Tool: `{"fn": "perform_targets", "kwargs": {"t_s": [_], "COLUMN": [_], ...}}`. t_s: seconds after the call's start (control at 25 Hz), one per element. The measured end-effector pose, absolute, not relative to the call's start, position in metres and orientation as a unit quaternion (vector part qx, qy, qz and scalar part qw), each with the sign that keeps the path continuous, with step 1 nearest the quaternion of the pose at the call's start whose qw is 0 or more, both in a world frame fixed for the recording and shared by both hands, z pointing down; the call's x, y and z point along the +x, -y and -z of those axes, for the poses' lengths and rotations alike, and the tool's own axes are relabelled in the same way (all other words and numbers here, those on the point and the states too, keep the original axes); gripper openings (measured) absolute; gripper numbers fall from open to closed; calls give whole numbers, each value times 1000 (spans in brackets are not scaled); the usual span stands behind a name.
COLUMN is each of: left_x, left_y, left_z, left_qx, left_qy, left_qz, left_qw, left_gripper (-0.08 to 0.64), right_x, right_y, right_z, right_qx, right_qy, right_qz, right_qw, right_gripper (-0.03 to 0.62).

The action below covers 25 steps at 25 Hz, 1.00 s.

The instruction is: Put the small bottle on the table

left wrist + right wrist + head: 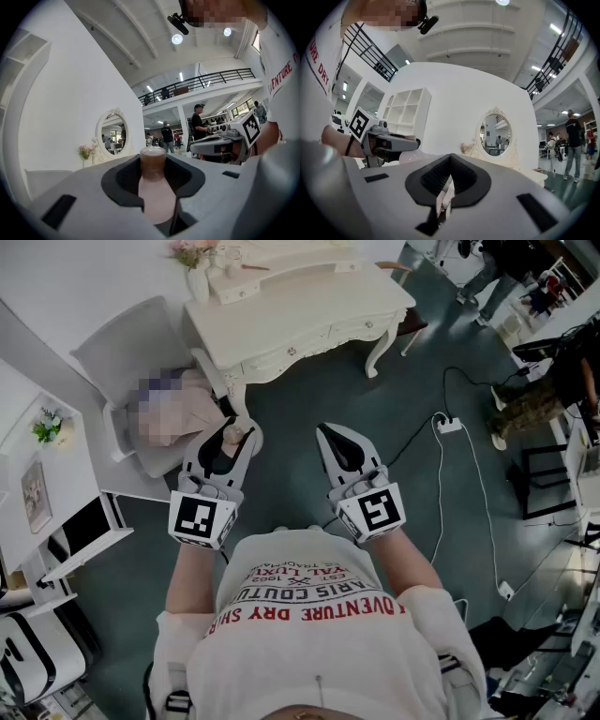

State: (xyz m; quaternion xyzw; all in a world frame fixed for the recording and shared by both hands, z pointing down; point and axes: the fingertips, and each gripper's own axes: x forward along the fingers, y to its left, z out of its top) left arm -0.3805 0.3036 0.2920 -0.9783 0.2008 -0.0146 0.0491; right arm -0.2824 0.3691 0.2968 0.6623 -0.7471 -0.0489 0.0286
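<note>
The small bottle [153,187] has a pale pink body and a brown cap, and stands upright between the dark pads of my left gripper [234,433], which is shut on it. In the head view the bottle [230,435] shows at that gripper's tip, held in the air over the floor. The white dressing table [309,310] stands further ahead, apart from both grippers. My right gripper [331,433] hovers beside the left one, jaws together and holding nothing. In the right gripper view only a thin slit shows between its fingers [473,180].
A pale armchair [131,357] stands left of the table, just beyond the left gripper. A flower vase [195,268] and an oval mirror [113,132] are on the table. A power strip [448,425] and cable lie on the dark floor. White shelving [42,484] stands at the left.
</note>
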Motion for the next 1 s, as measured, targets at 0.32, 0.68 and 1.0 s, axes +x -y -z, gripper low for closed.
{"fn": "perform_targets", "kwargs": {"t_s": [0.32,0.68,1.0], "left_x": [-383,-382,-351], "left_y": [-292,-277,-253], "left_z": [-295,-305,-312], "left_qx": [-980,-981,-978], "left_qy": [-194,-188,-199], "left_qz": [13,19,36], "left_qw": [52,47,44], "left_gripper": [140,140,140], "right_x": [-287,-277,-248], "right_y": [-358,-335,-308], "right_z": [-303,-308,-315], "right_qx": [665,681,669], "right_qy": [745,732,743], "right_qz": [44,21,17], "right_qw": [28,13,14], "right_gripper": [-5,-5,-5]}}
